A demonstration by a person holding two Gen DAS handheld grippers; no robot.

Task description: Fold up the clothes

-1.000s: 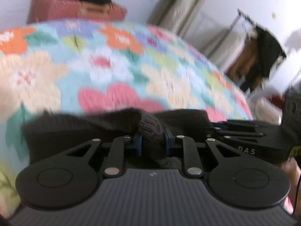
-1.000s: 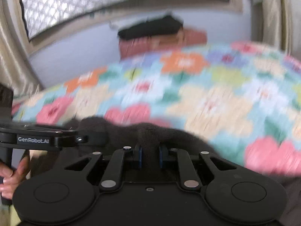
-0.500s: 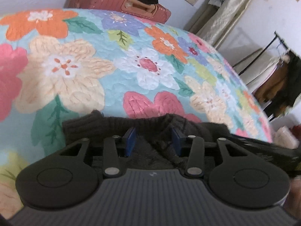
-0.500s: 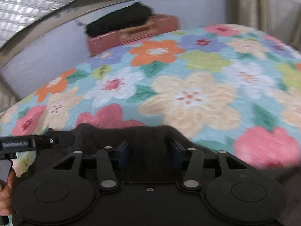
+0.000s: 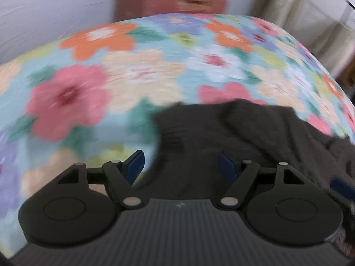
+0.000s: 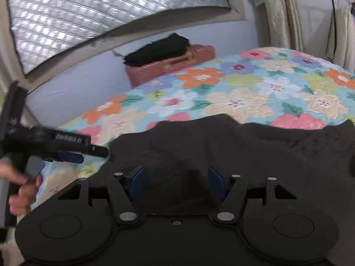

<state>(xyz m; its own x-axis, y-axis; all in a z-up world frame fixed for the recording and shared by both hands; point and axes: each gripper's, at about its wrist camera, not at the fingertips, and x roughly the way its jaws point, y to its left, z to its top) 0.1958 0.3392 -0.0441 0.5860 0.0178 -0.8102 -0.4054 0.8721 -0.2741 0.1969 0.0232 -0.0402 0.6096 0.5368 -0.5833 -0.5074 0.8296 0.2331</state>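
A dark knit garment [image 6: 221, 150] lies spread on the flowered bedspread [image 6: 244, 93]. It also shows in the left wrist view [image 5: 233, 133]. My left gripper [image 5: 180, 166] is open and empty, over the garment's left edge. It also shows at the left of the right wrist view [image 6: 73, 150], held by a hand. My right gripper [image 6: 176, 182] is open and empty, just above the middle of the garment.
A pink suitcase [image 6: 177, 62] with a black folded cloth [image 6: 159, 48] on top stands against the far wall. The same suitcase appears in the left wrist view [image 5: 168, 2]. Curtains [image 6: 279, 13] and hanging clothes stand at the right. A foil-covered window [image 6: 99, 11] is above.
Both grippers were shut on the garment a second ago. They have opened, let it go, and pulled back. The garment now lies flat on the bed.
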